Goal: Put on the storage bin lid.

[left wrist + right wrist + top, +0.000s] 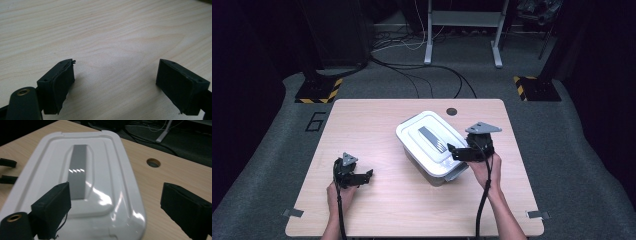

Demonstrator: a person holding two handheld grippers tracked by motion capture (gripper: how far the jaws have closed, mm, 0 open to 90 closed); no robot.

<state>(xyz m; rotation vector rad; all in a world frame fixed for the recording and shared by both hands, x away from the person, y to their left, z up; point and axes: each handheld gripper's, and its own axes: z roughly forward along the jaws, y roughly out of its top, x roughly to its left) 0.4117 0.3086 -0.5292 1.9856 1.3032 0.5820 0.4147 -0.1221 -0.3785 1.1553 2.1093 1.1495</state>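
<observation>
the lidded white box (430, 145) is set just right of table (377, 210) centre, the wide-open, empty right gripper (451, 150) at its 4 o'clock corner for access, the left gripper (368, 174), open and empty, parked at 8 o'clock.

left gripper (362, 176): black body, grey three-cornered plate on top, black cable trailing
right gripper (457, 151): black, larger grey plate, black cable
pads (62, 85): black, worn edges
forearms: bare, no sleeves
</observation>
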